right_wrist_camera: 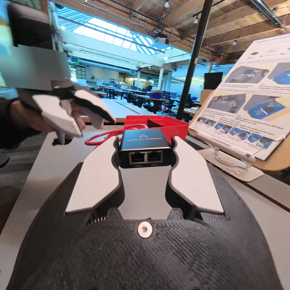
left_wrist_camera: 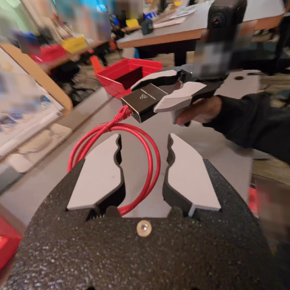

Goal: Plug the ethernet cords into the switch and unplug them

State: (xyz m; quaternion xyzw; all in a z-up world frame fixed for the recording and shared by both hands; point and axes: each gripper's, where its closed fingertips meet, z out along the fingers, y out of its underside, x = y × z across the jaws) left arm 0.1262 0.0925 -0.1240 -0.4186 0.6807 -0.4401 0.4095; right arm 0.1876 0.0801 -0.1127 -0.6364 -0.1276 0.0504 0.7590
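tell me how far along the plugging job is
Done: one end of the red ethernet cord sits in the black switch. In hand: the right claw grips the switch off the table; the left claw is open and empty above the cord's coil. Left: both ports facing the right wrist view are empty, then unplugging.

one switch [right_wrist_camera: 144,145], one red cord [left_wrist_camera: 150,158], two grippers [left_wrist_camera: 144,138]

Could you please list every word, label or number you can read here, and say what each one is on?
I do not quote writing; these things bear it.
The switch: white print and a symbol on top, a small mark under each port.
The sheet at right: printed captions, mostly blurred.
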